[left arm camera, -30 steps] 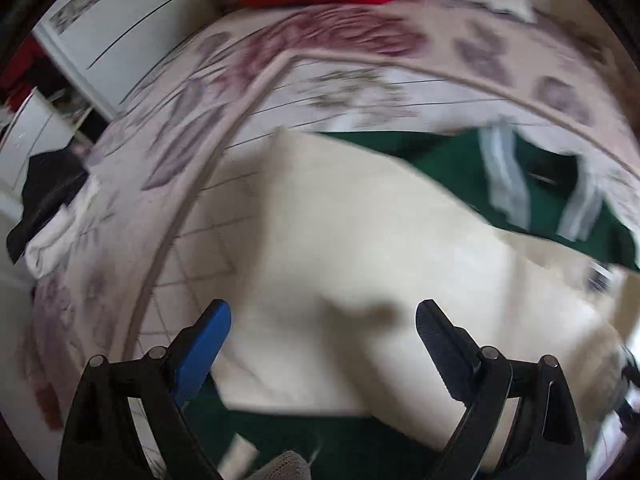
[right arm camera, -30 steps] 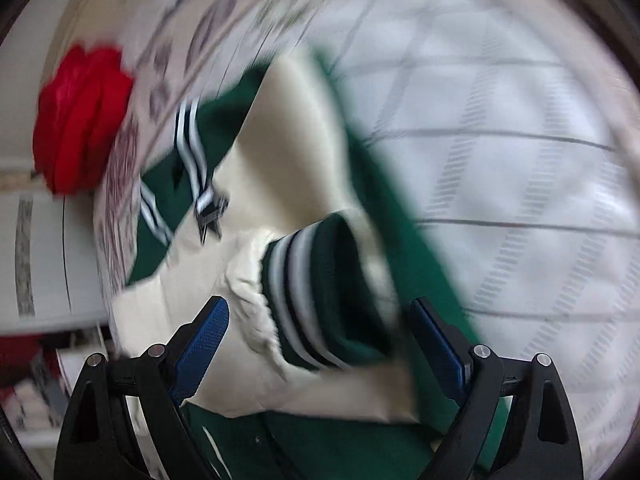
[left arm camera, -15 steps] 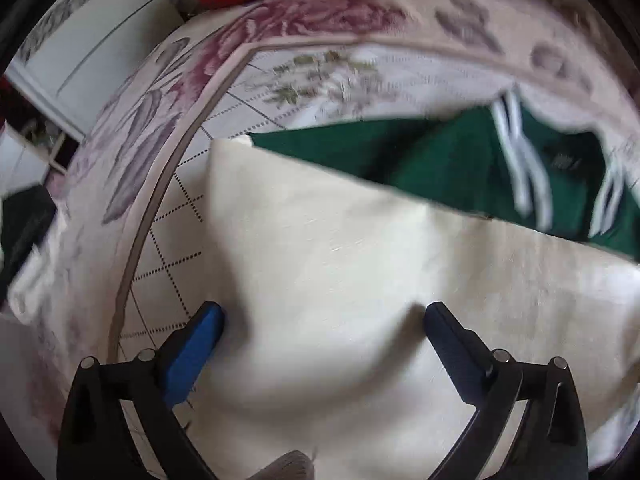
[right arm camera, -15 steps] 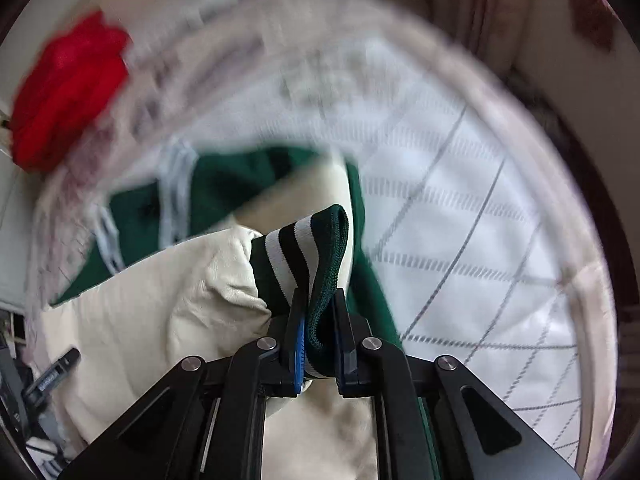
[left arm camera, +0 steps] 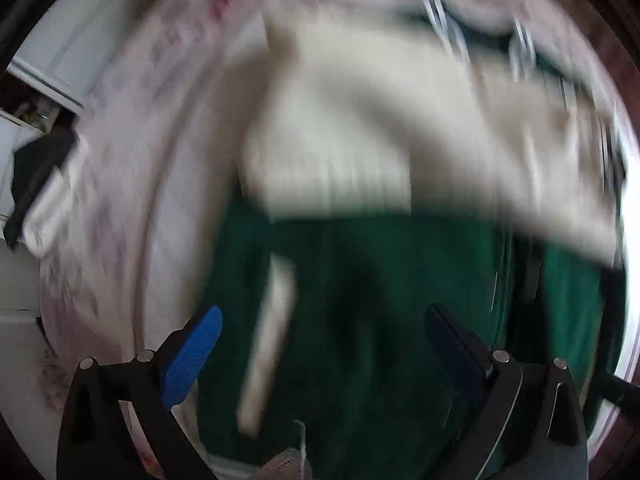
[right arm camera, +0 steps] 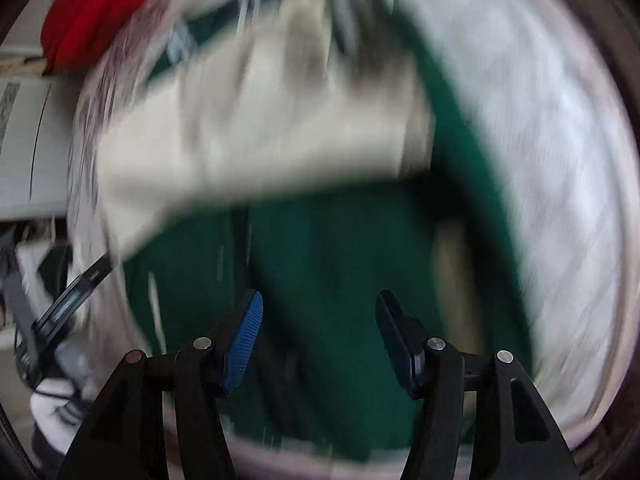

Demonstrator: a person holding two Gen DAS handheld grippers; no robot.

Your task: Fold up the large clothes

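The large dark green jacket with cream sleeves (left arm camera: 360, 300) lies flat on the pale patterned bedcover (right arm camera: 560, 160). The left gripper (left arm camera: 320, 344) stands spread wide, empty. The right gripper (right arm camera: 318, 332) has just been opening; nothing is between its jaws.

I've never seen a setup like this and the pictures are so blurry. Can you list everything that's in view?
Jacket: one, dark green body with cream sleeves, spread on the bed, both sleeves folded across it.
Bedspread: one, white with a purplish floral border, under the jacket.
Red fabric: one bundle, at the far edge of the bed.
Dark cloth: one, black, off the bed's left side.
White furniture: beside the bed, details too blurred.
Left gripper: black with blue pads, open, above the green body.
Right gripper: same make, open, nothing between its pads.
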